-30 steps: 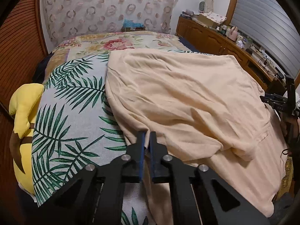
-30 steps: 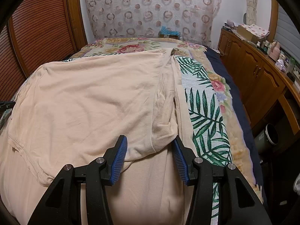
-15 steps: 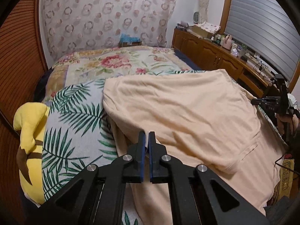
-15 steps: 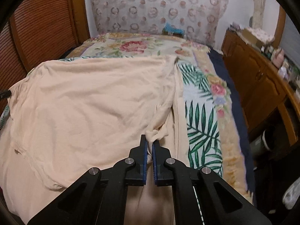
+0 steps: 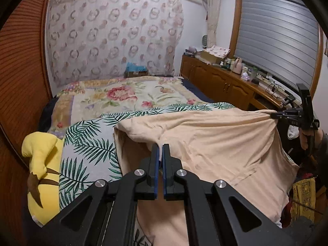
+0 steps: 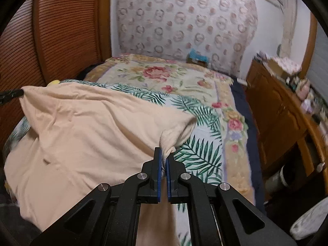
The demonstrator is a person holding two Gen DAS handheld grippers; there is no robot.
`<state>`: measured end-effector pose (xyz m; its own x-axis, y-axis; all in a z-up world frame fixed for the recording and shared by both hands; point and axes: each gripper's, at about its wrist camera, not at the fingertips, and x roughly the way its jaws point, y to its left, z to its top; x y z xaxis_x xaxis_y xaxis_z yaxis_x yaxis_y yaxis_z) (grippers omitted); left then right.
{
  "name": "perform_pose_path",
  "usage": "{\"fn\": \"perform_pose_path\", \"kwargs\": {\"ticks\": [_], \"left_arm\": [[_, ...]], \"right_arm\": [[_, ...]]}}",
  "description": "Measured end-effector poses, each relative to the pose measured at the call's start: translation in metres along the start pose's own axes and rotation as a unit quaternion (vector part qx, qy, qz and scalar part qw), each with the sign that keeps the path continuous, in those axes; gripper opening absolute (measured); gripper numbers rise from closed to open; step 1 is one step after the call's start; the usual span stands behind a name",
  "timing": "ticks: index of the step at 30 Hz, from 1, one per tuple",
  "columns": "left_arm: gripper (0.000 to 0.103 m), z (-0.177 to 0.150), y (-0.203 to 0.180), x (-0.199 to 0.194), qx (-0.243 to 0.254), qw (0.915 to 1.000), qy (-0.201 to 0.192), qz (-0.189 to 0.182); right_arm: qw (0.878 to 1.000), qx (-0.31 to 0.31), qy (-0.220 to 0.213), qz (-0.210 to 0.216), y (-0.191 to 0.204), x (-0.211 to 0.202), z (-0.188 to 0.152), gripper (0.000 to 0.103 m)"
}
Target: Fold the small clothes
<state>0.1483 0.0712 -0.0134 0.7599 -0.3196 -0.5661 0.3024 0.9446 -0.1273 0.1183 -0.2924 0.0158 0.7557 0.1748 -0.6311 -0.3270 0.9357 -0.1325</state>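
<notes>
Peach garment (image 5: 215, 143): lifted off the bed (image 5: 123, 96), stretched between both tools. Left hand-held gripper (image 5: 160, 146): clamped on one corner. Right hand-held gripper (image 6: 163, 150): jaws just closed, pinching the other bunched corner. Yellow plush toy (image 5: 41, 164): left of the left one.

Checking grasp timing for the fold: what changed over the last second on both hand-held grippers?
The right hand-held gripper has just been closing and now pinches the peach garment. The left hand-held gripper was already shut on its edge. Both lifted, raising the cloth off the palm-leaf blanket and drawing its far edge nearer. The yellow plush toy stayed put.
</notes>
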Motion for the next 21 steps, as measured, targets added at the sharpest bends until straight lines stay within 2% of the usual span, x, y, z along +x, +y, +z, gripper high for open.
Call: {"fn": "perform_pose_path", "kwargs": {"ticks": [3, 7, 9, 13, 18, 21], "left_arm": [[0.003, -0.004, 0.001, -0.001, -0.002, 1.0, 0.002, 0.0], [0.003, -0.013, 0.009, 0.013, -0.017, 0.9997, 0.019, 0.001], [0.003, -0.019, 0.011, 0.018, -0.021, 0.9994, 0.029, 0.005], [0.003, -0.027, 0.014, 0.024, -0.027, 0.9989, 0.038, 0.006], [0.003, -0.033, 0.012, 0.027, -0.028, 0.9987, 0.041, 0.006], [0.003, -0.035, 0.01, 0.029, -0.027, 0.9987, 0.043, 0.005]], "right_arm": [[1.0, -0.011, 0.008, -0.013, 0.0, -0.003, -0.005, 0.003], [0.999, -0.001, 0.041, -0.029, -0.005, 0.024, -0.01, 0.004], [0.998, 0.019, 0.049, -0.032, -0.012, 0.033, -0.012, 0.013], [0.998, 0.045, 0.04, -0.035, -0.017, 0.027, -0.018, 0.017], [0.997, 0.067, 0.033, -0.002, -0.005, 0.016, -0.027, 0.035], [0.996, 0.077, 0.047, 0.027, 0.002, 0.012, -0.041, 0.041]]}}
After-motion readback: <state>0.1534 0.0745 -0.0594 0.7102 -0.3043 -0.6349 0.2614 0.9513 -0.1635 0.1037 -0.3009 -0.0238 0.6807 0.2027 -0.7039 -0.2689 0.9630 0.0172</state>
